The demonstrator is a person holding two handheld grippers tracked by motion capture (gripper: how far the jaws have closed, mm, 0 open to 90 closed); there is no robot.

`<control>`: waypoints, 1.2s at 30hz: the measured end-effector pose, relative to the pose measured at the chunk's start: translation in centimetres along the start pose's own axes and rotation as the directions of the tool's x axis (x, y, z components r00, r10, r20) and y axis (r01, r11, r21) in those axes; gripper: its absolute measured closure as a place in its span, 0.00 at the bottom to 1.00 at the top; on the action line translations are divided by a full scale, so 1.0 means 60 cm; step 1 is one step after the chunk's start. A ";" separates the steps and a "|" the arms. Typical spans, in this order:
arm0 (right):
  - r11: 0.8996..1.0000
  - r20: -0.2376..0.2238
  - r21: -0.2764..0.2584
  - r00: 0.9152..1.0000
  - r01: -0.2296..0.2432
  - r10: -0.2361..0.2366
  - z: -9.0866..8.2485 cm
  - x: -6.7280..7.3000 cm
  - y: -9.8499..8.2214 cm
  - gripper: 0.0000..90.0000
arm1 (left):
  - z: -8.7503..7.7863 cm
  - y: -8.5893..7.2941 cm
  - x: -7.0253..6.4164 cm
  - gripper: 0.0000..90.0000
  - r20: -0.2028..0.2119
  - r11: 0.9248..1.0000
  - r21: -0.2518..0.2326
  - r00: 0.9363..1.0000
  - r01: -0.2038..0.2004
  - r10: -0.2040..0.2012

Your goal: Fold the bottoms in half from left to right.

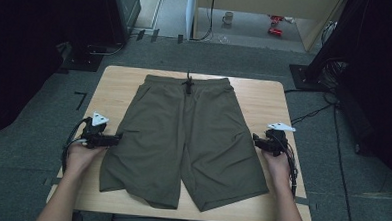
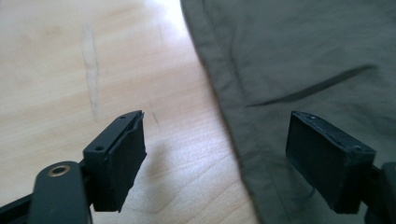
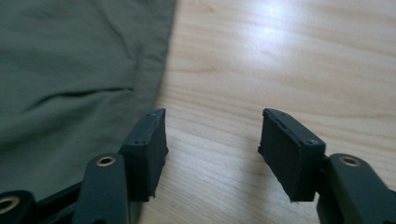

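Observation:
Olive-green shorts lie flat on the wooden table, waistband and drawstring at the far side. My left gripper sits at the outer edge of the left leg, open. In the left gripper view the left gripper straddles the side seam of the shorts, one pad over fabric and one over wood, pressing on nothing. My right gripper rests at the right leg's outer edge. In the right gripper view the right gripper is open over bare wood, its left pad just beside the hem of the shorts.
Bare wood runs down both sides of the shorts. On the floor beyond the table stand a mug and red items. A dark stand base is at the far left and cables trail at the right.

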State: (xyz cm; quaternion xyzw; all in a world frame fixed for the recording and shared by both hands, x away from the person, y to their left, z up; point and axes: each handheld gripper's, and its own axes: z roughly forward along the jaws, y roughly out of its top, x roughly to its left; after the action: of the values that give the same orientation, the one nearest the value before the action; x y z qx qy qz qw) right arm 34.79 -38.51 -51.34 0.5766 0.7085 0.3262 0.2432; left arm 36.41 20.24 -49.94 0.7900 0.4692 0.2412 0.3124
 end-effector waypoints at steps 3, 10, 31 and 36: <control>0.999 -0.036 -0.033 0.999 -0.006 0.005 -0.005 0.011 0.010 0.47 | -0.006 0.006 -0.004 0.26 0.065 0.999 -0.024 0.997 0.039 -0.037; 0.998 -0.127 -0.063 0.992 0.002 -0.010 -0.004 0.051 0.032 0.49 | -0.004 0.016 -0.026 0.21 0.174 0.999 -0.013 0.984 0.047 -0.044; 0.989 -0.166 0.002 0.976 0.146 -0.143 0.052 0.150 0.036 0.46 | 0.009 0.009 -0.070 0.48 0.200 1.000 0.004 0.980 -0.024 0.023; 0.988 -0.165 -0.009 0.975 0.152 -0.151 0.057 0.152 0.031 0.45 | 0.015 0.006 -0.070 0.47 0.193 0.999 0.040 0.981 -0.033 0.025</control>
State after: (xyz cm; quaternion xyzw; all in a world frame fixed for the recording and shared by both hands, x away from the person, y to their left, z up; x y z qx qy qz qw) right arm 36.50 -28.78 -51.94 0.4924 0.7687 0.3521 0.2064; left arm 35.32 16.12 -50.67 0.8228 0.4305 0.1582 0.3356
